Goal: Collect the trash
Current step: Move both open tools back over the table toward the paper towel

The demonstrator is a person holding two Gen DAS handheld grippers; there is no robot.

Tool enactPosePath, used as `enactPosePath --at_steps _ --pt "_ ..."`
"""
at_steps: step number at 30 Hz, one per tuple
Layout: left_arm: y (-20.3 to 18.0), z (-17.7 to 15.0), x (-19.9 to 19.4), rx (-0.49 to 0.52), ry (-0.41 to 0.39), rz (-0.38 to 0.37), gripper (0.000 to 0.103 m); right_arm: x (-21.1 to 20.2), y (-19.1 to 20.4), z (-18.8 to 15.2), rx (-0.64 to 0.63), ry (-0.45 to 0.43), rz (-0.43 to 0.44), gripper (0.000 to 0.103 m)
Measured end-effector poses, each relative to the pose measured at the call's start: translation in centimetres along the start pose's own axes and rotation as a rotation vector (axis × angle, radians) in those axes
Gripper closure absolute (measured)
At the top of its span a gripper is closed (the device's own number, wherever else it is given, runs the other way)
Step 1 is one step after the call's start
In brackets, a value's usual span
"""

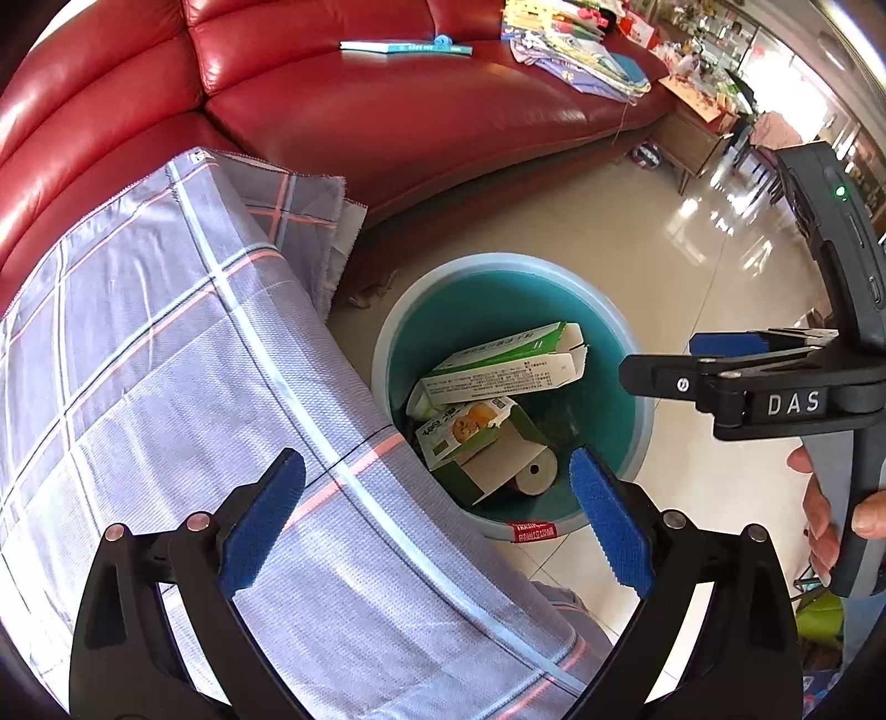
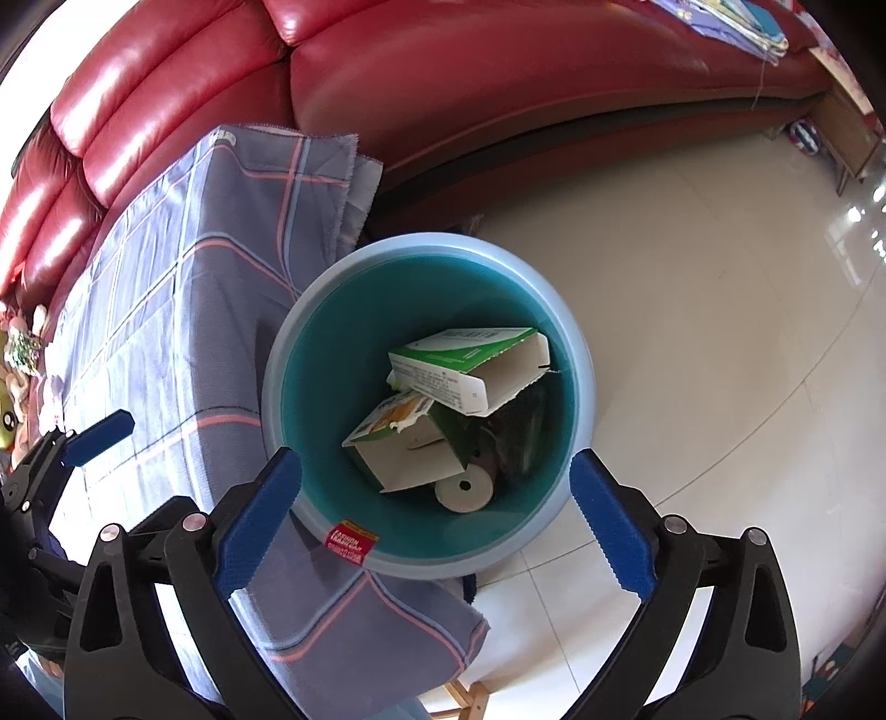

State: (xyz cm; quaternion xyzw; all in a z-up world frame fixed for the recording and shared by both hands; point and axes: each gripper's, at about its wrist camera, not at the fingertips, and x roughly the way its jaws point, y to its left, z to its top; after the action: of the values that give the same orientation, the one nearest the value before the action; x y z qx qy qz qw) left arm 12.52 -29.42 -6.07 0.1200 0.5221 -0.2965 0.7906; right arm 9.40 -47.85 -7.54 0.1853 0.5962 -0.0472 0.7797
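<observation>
- Already dropped in the bin (image 2: pixel 310 343): green-and-white carton (image 2: pixel 470 368), torn orange-printed box (image 2: pixel 404 437), cardboard roll (image 2: pixel 465 490) — heaped at the bottom, carton leaning across the box, roll lying flat just beside the box's open flap.
- Stands on the floor (image 2: pixel 692 332), tight against the hanging edge of the plaid cloth (image 2: pixel 166 310), presumably so that rubbish can go straight over the counter edge without a carry.
- Bears a red label (image 2: pixel 349 545) on the near rim.
- Hovers directly above the bin mouth, right gripper (image 2: pixel 434 515), pointing down, jaws spread wide, nothing between the blue pads (image 2: pixel 260 520) — reads as a release pose, load let go.
- Hangs over the counter edge, left gripper (image 1: pixel 437 520), tilted down toward the same bin, one pad above the cloth and the other over the rim, likewise spread and empty.
- Seen from the left wrist view: right gripper side-on at the far right, fingers of the hand (image 1: pixel 825 520) wrapped on its handle, arm held out level over the bin.
- Behind all: red sofa (image 1: pixel 387 111) with a teal book (image 1: pixel 407 48) and a pile of folded clothes (image 1: pixel 576 50), apparently not rubbish.
- No loose trash visible on the cloth; collecting looks near done, though part of the counter lies out of view.
</observation>
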Motion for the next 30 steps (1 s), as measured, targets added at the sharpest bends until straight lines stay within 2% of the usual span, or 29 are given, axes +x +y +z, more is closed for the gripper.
enactPosePath --at_steps 9,16,27,30 --pt "1.8 -1.2 -3.1 -0.037 -0.052 0.001 0.011 -2.0 3.1 -0.7 -0.045 -0.019 -0.016 0.004" --pt "5.0 -3.0 -5.7 -0.097 -0.093 0.016 0.011 -2.9 7.2 -1.2 -0.108 -0.028 -0.016 0.004" --pt "11.5 -7.4 -9.6 -0.221 -0.147 0.047 0.011 -2.7 16.9 -2.0 -0.251 -0.013 0.001 0.004" --pt "13.8 -9.1 -10.8 -0.26 -0.163 0.075 0.011 -2.3 19.6 -2.3 -0.292 -0.004 0.012 0.004"
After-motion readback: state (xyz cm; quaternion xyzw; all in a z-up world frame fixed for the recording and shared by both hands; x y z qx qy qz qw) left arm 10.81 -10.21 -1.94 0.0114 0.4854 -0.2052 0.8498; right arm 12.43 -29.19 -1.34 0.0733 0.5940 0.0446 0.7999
